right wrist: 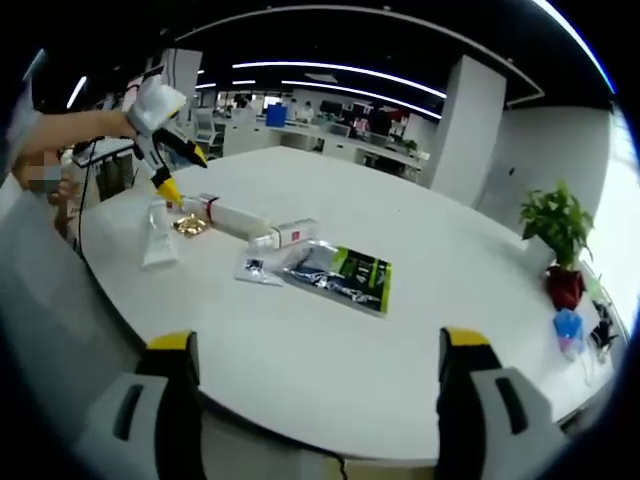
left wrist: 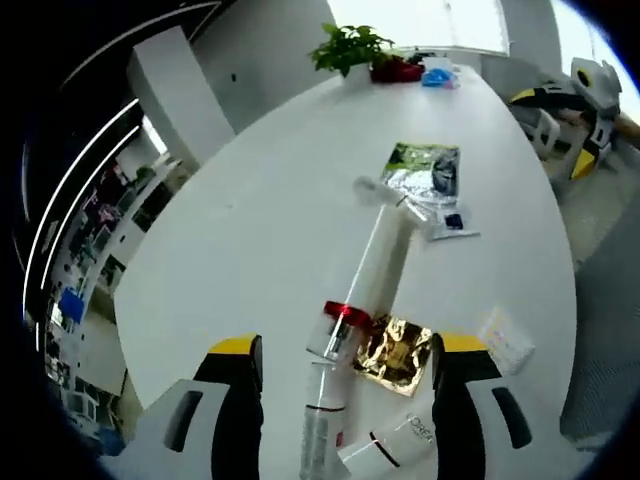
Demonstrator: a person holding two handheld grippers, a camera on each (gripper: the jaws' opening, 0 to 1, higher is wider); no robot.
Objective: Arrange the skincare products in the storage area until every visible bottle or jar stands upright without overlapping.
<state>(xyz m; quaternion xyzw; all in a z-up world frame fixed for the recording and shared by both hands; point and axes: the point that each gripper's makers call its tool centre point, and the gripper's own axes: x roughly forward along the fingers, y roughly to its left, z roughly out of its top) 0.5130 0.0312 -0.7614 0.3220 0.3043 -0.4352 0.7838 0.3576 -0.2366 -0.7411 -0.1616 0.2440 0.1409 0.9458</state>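
My left gripper [left wrist: 348, 350] is open, its yellow-tipped jaws wide apart just above a cluster of lying products. Between the jaws lie a clear bottle with a red band [left wrist: 340, 325], a gold foil sachet [left wrist: 395, 355], a clear tube [left wrist: 320, 432] and a white tube with black print [left wrist: 395, 445]. A long white tube [left wrist: 385, 255] stretches away from them. My right gripper [right wrist: 320, 350] is open over bare table, far from the cluster [right wrist: 230, 217]. In the right gripper view a hand holds the left gripper [right wrist: 170, 188] over that cluster.
On the white oval table [left wrist: 250, 230] lie a green and silver pouch [left wrist: 425, 170], a small sachet [left wrist: 452, 222] and a white packet [left wrist: 505, 340]. A potted plant [left wrist: 350, 45] and a blue item [left wrist: 438, 76] stand at the far end. The right gripper [left wrist: 590, 105] shows past the table's edge.
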